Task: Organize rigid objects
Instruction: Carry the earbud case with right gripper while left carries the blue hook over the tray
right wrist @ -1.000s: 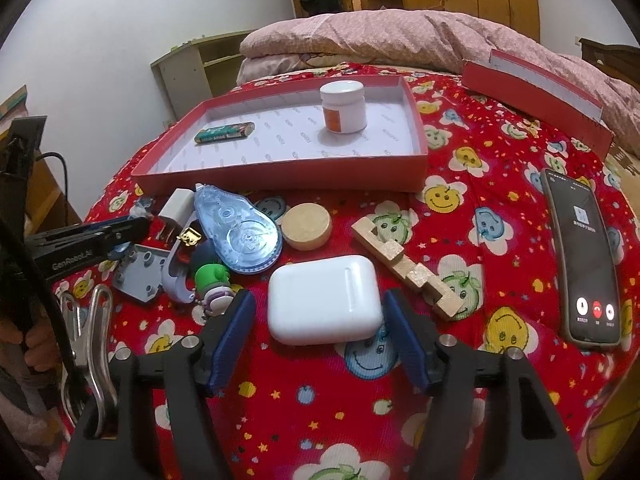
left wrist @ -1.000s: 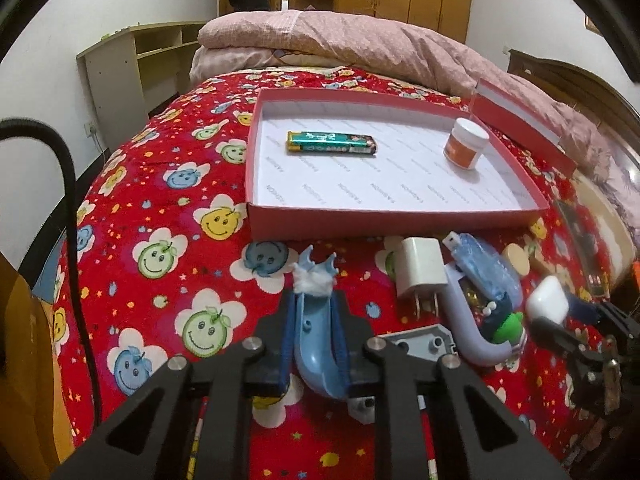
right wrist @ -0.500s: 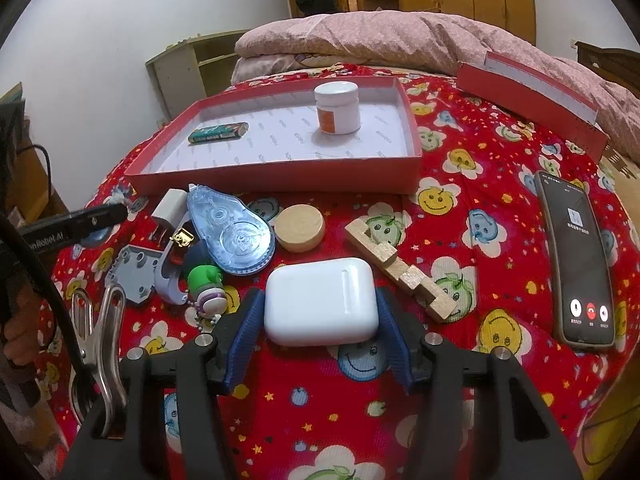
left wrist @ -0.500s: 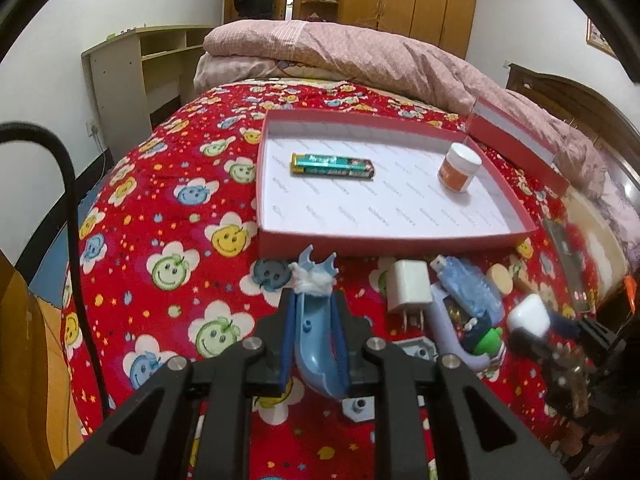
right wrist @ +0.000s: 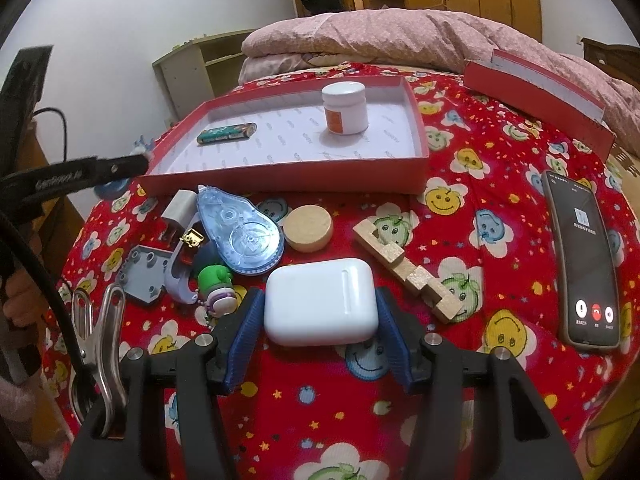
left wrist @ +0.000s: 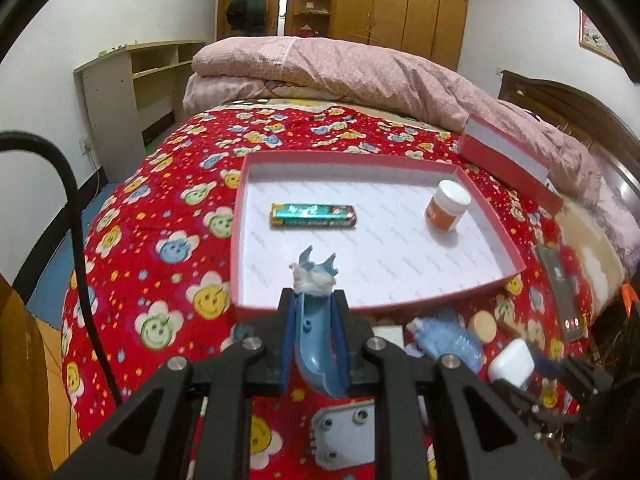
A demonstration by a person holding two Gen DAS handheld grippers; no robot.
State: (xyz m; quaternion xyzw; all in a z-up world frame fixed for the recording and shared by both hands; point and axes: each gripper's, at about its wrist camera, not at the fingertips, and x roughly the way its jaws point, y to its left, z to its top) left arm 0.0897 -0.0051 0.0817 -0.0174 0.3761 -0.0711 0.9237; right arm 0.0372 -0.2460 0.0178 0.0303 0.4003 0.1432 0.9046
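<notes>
The left gripper is clenched on a blue plastic piece, whose forked tip, wrapped in a white wad, sticks out past the fingertips. Just beyond and below that tip the near wall of the red tray is seen. Farther ahead, inside the tray, a green battery lies on its side, and a white jar with an orange label stands ahead and to the right. Low to the right of this gripper a blue tape dispenser and a round wooden disc lie on the red patterned bedspread; the white case is seen there too, partly blurred.

The right gripper is closed around the white case, with both blue pads set against its sides (the case appears to rest on the bedspread). The jaws have just been closing, with the case between them. Directly ahead lies the wooden disc, and the tape dispenser is ahead to the left. A wooden puzzle piece lies just to the right, and a phone with a lit screen is well off to the right. A metal clip lies close on the left, beside a green-capped keychain figure. The tray is farther ahead, holding the jar and the battery.
</notes>
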